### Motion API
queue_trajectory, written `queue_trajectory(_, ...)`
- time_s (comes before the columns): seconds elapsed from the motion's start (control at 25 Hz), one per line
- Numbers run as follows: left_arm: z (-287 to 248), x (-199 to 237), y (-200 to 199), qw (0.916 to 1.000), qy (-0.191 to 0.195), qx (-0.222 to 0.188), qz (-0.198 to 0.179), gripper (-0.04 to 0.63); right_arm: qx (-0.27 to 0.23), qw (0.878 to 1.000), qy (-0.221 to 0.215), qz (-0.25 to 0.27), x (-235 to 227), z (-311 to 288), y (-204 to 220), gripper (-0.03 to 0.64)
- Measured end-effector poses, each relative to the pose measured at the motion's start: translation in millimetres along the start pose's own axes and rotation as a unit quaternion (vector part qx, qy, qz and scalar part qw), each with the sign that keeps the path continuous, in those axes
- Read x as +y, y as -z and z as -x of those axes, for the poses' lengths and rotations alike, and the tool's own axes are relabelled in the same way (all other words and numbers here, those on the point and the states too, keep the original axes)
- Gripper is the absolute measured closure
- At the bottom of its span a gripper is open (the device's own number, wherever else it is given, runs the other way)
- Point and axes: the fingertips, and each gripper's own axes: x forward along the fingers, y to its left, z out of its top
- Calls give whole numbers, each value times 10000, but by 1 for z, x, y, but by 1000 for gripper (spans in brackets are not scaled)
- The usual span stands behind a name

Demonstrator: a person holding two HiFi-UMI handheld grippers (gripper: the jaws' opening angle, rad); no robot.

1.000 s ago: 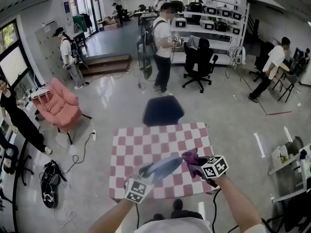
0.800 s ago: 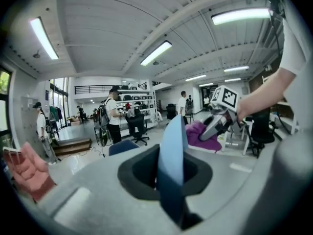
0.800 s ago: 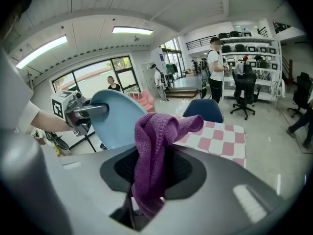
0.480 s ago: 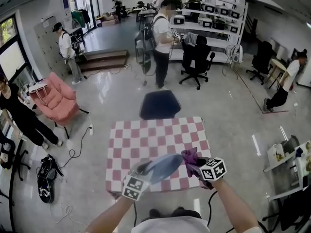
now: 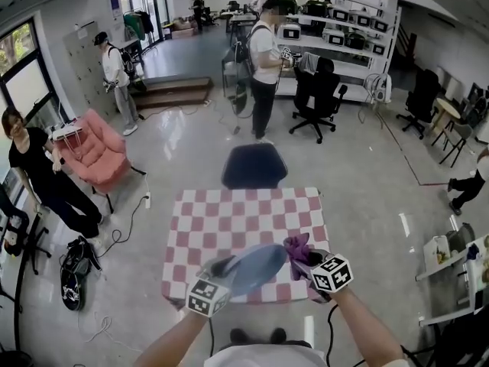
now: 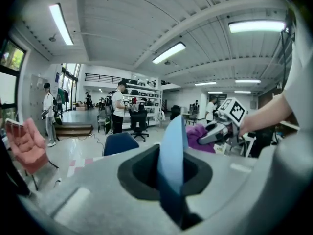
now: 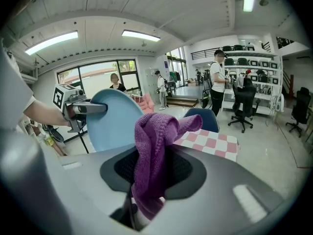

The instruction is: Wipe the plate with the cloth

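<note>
Over the checkered tabletop's (image 5: 244, 212) near edge the left tool (image 5: 221, 272) grips the tilted blue plate (image 5: 258, 264) by its rim, and further right over that edge the right tool (image 5: 310, 260) pinches the purple cloth (image 5: 299, 248); wiping looks about to start, needing the cloth pressed onto the plate's face.

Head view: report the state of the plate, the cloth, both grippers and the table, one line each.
Plate: lifted off the table, tilted, its edge clamped by the left gripper.
Cloth: bunched, pinched in the right gripper, at the plate's right rim; contact unclear.
Left gripper: shut on the plate.
Right gripper: shut on the cloth.
Table: under a red-and-white checked cover.
</note>
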Motion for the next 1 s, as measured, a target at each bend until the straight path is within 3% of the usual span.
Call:
queue_trajectory(0.16, -2, -1, 1, 9978, 214, -68, 618, 558, -118, 9999, 21, -61, -6, 7, 4, 497)
queue_trajectory(0.4, 1, -8, 8, 9919, 526, -110, 1151, 558, -192, 9998, 102, -31, -13, 19, 12, 497)
queue_trajectory(0.6, 3, -7, 19, 9831, 623, -132, 1719, 558, -365, 9991, 180, 81, -12, 26, 12, 497)
queue_trajectory(0.8, 2, -14, 24, 9774, 759, -113, 1971, 558, -332, 9983, 264, 391, -9, 30, 17, 495)
queue_trajectory(1.0, 3, -15, 25, 9652, 840, -142, 2472, 557, -366, 9968, 358, 613, -7, 35, 16, 495)
